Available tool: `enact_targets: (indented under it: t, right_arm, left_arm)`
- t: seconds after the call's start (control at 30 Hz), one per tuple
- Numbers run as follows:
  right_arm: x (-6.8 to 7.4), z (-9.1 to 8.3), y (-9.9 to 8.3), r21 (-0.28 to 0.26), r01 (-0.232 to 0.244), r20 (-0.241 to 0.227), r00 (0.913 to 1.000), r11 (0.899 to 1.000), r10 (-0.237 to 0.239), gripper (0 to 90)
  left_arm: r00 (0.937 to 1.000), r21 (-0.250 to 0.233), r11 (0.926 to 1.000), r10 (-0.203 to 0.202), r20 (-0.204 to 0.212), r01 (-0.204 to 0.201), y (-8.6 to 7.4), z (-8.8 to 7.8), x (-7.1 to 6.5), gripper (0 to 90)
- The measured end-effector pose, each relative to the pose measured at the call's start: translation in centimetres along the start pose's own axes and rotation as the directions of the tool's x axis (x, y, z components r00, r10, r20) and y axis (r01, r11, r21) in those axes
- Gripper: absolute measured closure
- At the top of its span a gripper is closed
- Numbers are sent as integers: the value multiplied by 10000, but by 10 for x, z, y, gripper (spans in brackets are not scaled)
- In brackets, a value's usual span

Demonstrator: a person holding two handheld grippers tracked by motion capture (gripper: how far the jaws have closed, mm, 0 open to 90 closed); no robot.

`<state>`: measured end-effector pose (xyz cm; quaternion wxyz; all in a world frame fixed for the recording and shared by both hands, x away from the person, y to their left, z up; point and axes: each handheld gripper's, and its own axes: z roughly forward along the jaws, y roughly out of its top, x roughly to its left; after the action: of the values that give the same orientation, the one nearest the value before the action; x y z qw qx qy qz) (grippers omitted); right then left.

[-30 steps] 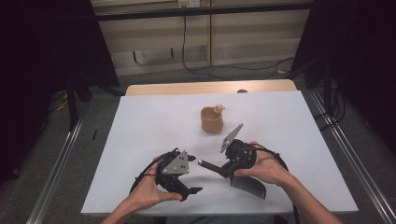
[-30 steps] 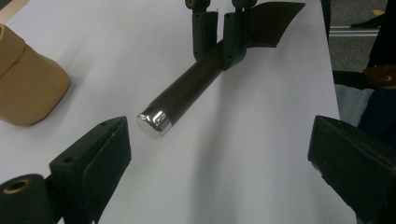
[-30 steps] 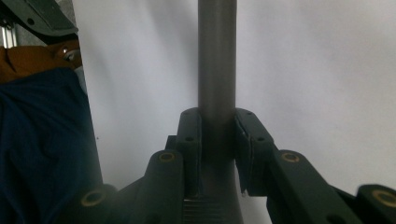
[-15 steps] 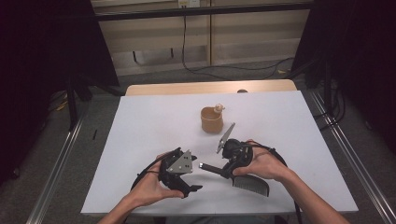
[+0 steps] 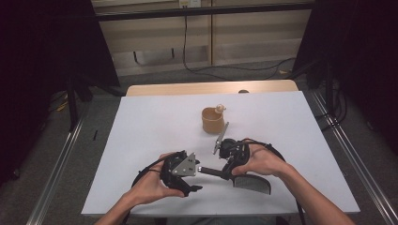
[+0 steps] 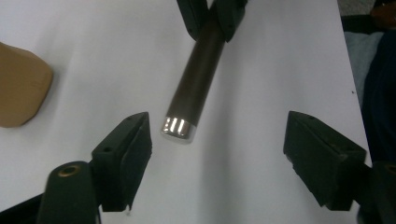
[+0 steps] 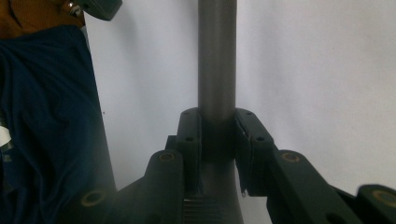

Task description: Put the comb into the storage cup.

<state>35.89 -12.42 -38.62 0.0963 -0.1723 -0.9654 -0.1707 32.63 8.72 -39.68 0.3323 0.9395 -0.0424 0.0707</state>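
My right gripper (image 5: pixel 225 172) (image 7: pixel 217 126) is shut on the dark round handle (image 7: pixel 216 56) of a utensil. Its flat grey head (image 5: pixel 253 183) lies by the right hand near the table's front edge. The handle (image 6: pixel 198 70) points at my left gripper (image 5: pixel 196 176) (image 6: pixel 219 135) and ends in a shiny silver cap (image 6: pixel 177 128). The cap sits between the left jaws, close to one pad (image 6: pixel 135 140) and far from the other. Those jaws have just been closing, and neither pad presses on the handle.
A tan cup (image 5: pixel 212 119) (image 6: pixel 18 88) with a small pale thing on its rim stands mid-table, just beyond the right gripper. The white table top (image 5: pixel 150 126) has a wooden strip along its far edge. Metal rails run along the floor on both sides.
The right hand has drifted slightly left with the utensil, bringing the handle's end closer to the left gripper. The left hand has stayed where it was.
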Motion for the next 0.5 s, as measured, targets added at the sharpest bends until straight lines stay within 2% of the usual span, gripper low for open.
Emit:
enact_targets:
  t: [0.1, 0.37, 0.5]
  right_arm:
    - [-2, -1, 0, 186, -53, 71, 10000, 9998, 52, 732]
    - [0, 2, 4, 444, 91, -155, 9998, 9990, -85, 732]
    - [-2, 4, 6, 504, 52, -300, 9995, 9987, -37, 732]
  left_arm:
    - [9998, 294, 9993, 216, -52, -214, 0, 4, -1, 284]
    - [9996, 290, 9995, 90, -270, -82, 0, 5, 2, 364]
    - [9992, 543, 9981, 302, -267, -287, 1, 8, 3, 420]
